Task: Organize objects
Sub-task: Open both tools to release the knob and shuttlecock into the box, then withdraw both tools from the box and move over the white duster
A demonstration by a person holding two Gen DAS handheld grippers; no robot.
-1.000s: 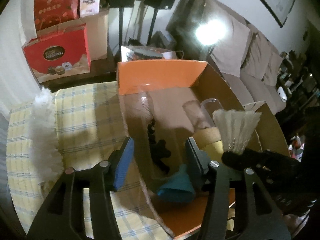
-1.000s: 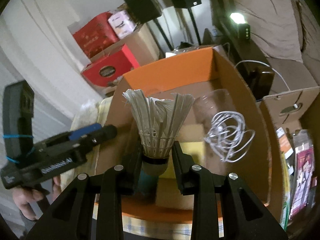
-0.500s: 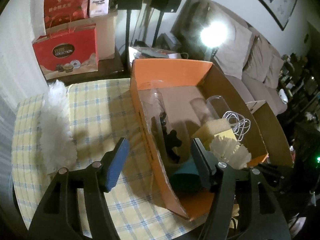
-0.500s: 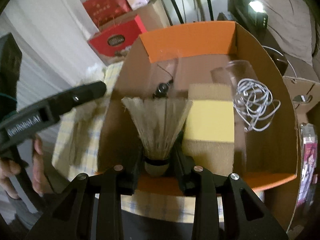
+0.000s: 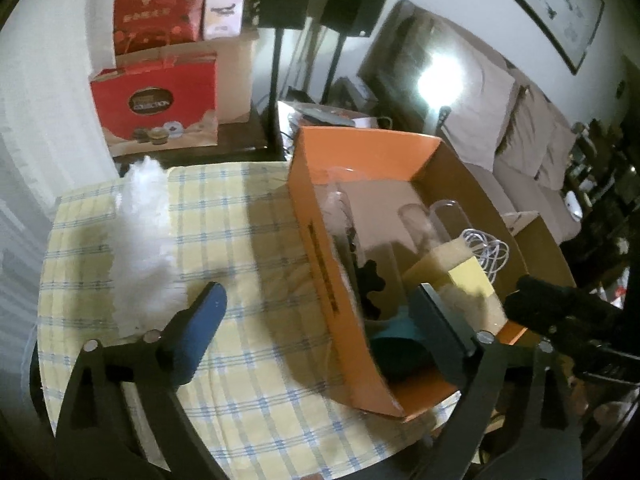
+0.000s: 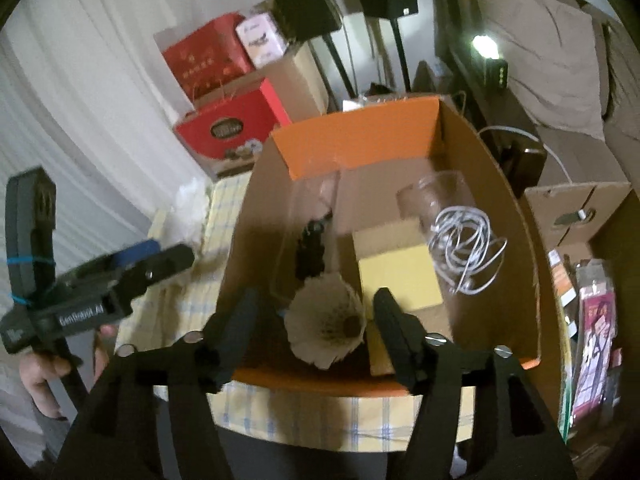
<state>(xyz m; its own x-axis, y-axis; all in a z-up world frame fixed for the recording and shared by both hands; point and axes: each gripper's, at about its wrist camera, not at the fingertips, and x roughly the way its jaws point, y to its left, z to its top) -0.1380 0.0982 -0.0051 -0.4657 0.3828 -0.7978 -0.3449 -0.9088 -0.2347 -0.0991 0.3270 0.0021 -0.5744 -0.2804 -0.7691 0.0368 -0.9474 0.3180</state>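
An orange cardboard box (image 5: 360,152) stands on the checked tablecloth (image 5: 248,240). My left gripper (image 5: 320,320) hangs over the box's near left wall; its jaws are opening and hold nothing. A teal thing (image 5: 396,344) lies in the box by the gripper's right finger. A white feather duster (image 5: 144,248) rests on the cloth to the left. In the right wrist view a shuttlecock (image 6: 326,326) lies loose in the box (image 6: 352,140), skirt towards me. My right gripper (image 6: 316,320) is opening around it, and its pads stand clear of the feathers.
The box also holds a yellow sponge (image 6: 396,276), a coiled white cable (image 6: 468,248), a clear jar (image 6: 432,200) and a black item (image 6: 310,248). Red gift boxes (image 5: 156,104) and speaker stands (image 5: 276,80) stand behind the table. A second carton (image 6: 580,208) is to the right.
My right gripper carried the shuttlecock down into the box and opened, and the shuttlecock tipped over free. My left gripper spread wider and drew back to the left of the box.
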